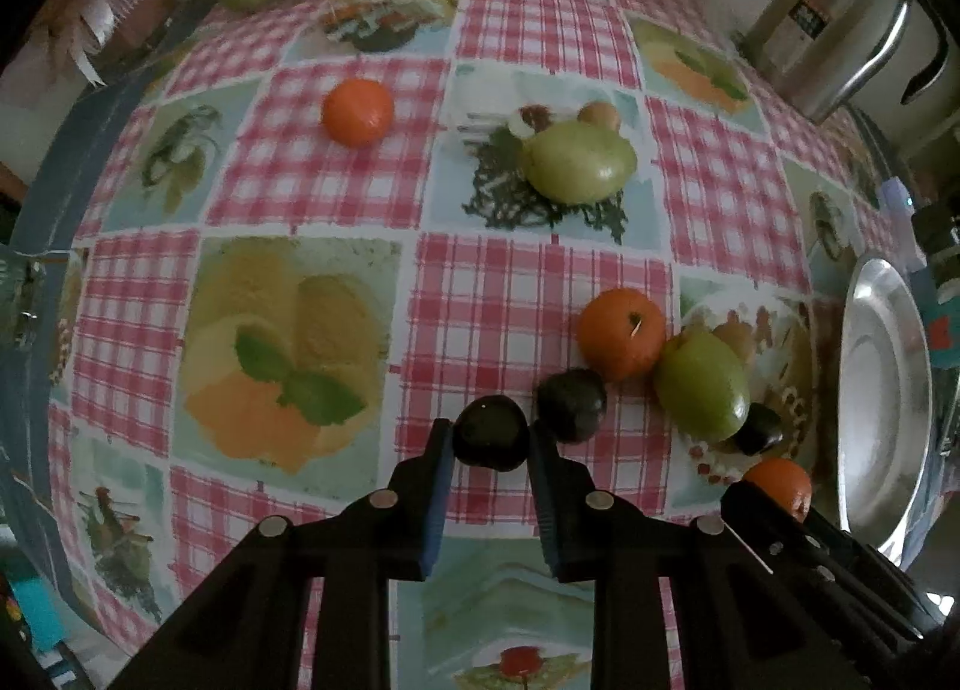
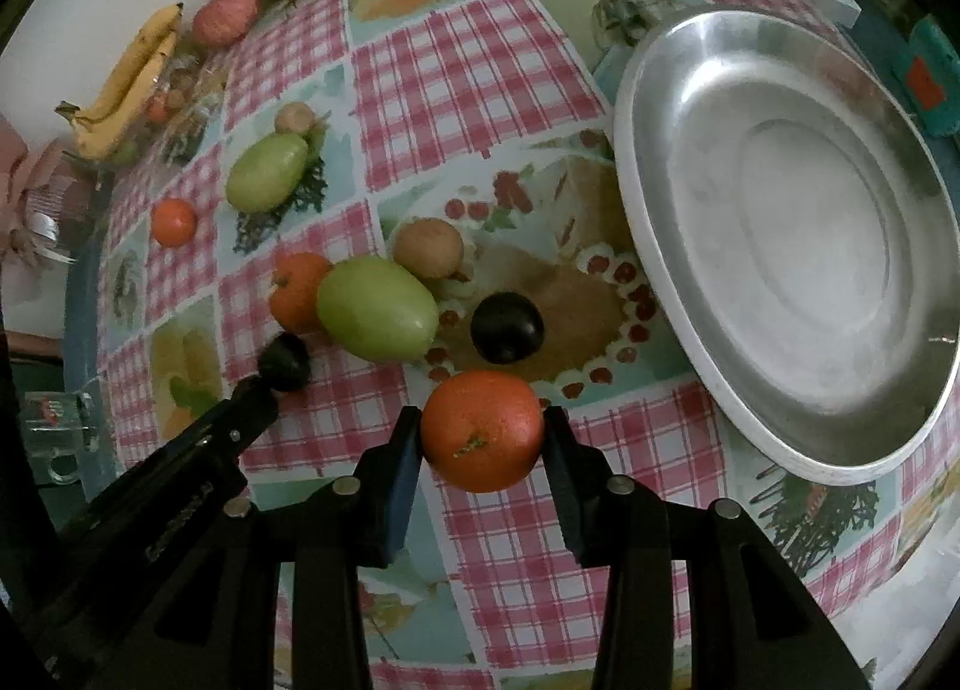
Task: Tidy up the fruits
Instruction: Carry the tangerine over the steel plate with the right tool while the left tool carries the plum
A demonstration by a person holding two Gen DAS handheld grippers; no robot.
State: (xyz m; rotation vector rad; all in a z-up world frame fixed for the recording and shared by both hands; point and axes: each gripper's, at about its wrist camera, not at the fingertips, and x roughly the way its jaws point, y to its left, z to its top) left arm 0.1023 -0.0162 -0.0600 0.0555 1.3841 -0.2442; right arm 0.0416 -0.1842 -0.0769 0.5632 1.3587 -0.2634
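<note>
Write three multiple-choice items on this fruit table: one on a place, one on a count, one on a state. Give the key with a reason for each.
1. Where does the metal plate lie relative to the right gripper?
A. to its left
B. ahead and to its right
C. directly under it

2. How many bananas lie at the far edge of the table?
A. none
B. a small bunch of about two
C. six

3. What is the left gripper doing?
A. hanging open over bare cloth
B. gripping a green fruit
C. closed on a dark plum

Key: 1 B, since the plate fills the right side of the right wrist view, beyond the held orange. 2 B, since two yellow bananas show together by the wall. 3 C, since both fingers press the dark plum's sides.
</note>
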